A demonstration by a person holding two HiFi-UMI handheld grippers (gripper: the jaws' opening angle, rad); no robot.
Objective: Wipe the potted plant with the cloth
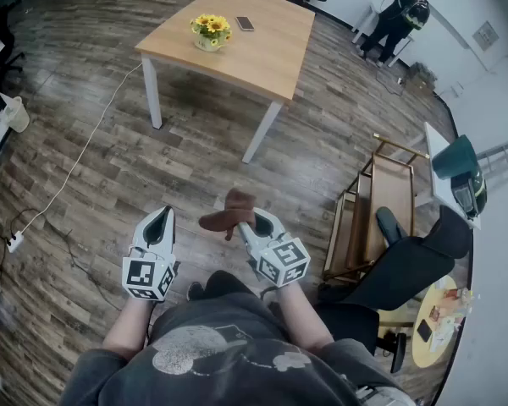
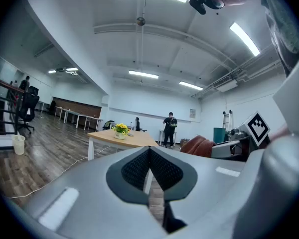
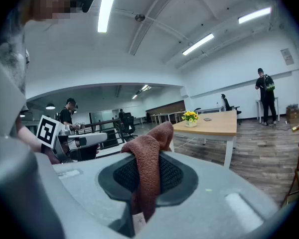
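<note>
Standing on the wood floor (image 1: 85,100), well back from the table (image 1: 262,53).

Left gripper (image 2: 149,169): jaws clenched together with nothing between them, aimed across the room toward the table.

Right gripper (image 3: 147,176): jaws clamped on the brown cloth (image 3: 148,156). The cloth bunches up above the pads and a little hangs below them.

In the head view I see both grippers side by side in front of me, not touching.

Potted plant (image 1: 210,32): yellow flowers in a pale pot, upright near the table's left corner, well apart from both grippers. A small dark flat thing near it is probably a phone (image 1: 245,24), but it is too small for me to be sure.

A person (image 1: 404,11) stands by the far wall.
</note>
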